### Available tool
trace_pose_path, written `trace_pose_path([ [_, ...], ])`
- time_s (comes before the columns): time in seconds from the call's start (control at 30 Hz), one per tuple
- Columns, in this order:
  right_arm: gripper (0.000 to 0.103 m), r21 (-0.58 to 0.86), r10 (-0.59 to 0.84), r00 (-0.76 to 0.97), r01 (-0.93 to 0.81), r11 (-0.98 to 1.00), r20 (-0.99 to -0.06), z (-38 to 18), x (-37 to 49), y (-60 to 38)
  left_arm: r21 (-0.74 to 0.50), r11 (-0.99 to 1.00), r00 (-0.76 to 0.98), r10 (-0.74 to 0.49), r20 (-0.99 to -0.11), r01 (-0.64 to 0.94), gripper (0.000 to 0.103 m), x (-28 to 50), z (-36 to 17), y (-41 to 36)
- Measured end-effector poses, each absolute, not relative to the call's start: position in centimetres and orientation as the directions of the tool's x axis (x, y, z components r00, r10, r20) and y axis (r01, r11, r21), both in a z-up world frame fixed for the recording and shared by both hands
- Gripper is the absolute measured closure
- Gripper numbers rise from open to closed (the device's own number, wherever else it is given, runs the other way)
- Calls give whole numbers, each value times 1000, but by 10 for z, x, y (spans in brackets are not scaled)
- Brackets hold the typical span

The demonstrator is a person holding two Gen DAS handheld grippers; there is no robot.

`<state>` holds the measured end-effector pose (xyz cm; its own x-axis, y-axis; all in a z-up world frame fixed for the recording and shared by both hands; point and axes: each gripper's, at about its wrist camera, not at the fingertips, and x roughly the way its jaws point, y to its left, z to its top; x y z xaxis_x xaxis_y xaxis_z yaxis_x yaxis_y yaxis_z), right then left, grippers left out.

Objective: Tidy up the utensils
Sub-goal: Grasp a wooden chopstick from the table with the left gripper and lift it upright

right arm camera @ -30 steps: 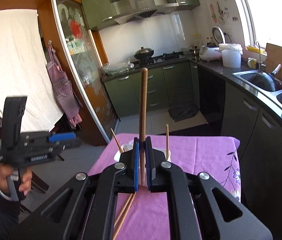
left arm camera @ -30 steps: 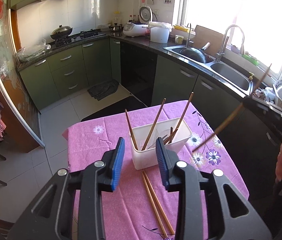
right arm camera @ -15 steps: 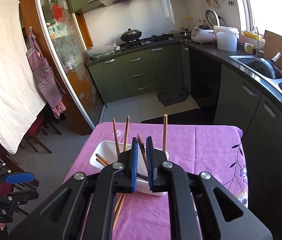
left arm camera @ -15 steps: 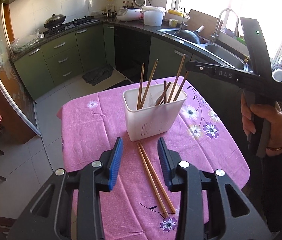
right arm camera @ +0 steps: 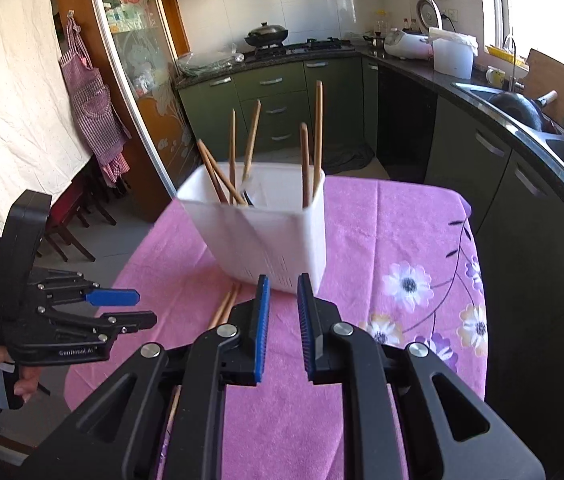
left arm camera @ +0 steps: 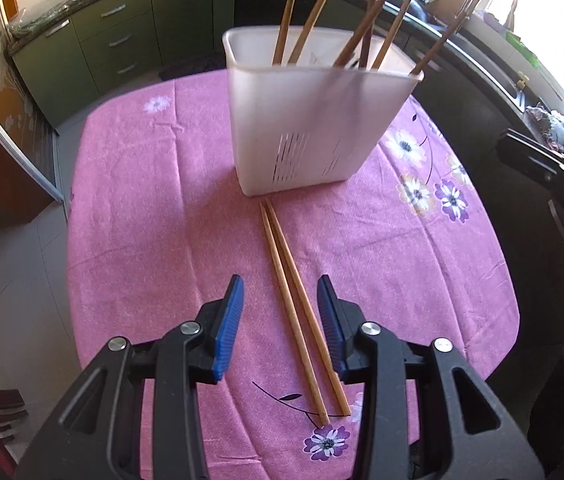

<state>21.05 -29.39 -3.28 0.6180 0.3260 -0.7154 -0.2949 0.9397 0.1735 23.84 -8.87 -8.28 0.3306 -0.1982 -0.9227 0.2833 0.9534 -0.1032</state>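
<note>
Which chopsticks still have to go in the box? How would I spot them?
Find the pink flowered tablecloth and the white box standing on it. Just in front of the box, two chopsticks lie flat on the cloth, side by side. All the other chopsticks stand upright inside the box; only this pair lies down outside it.

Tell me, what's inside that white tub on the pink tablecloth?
Wooden chopsticks stand in the white tub, about six, leaning against its walls. Something dark lies among them, too unclear to name. The tub's cloudy walls hide their lower ends and the bottom.
</note>
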Motion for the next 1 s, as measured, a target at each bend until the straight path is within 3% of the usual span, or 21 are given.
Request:
trace_pose_path([
  [0.2,88,204,318,537,-261,943,-782,-85,212,-309,-77,967,249,-139,-959,244,67,263,-132,-102],
  [0.27,88,212,320,528,-256,943,-786,-92,210,-312,-62,971,239,-119,-964,231,71,269,-140,-104],
  [0.47,87,230,332,517,-252,940,-789,-97,214,-318,-33,976,203,-79,-976,217,82,278,-156,-111],
  [1.0,87,253,353,491,-258,932,-797,-104,219,-315,-18,975,176,-58,-983,220,84,289,-172,-129],
])
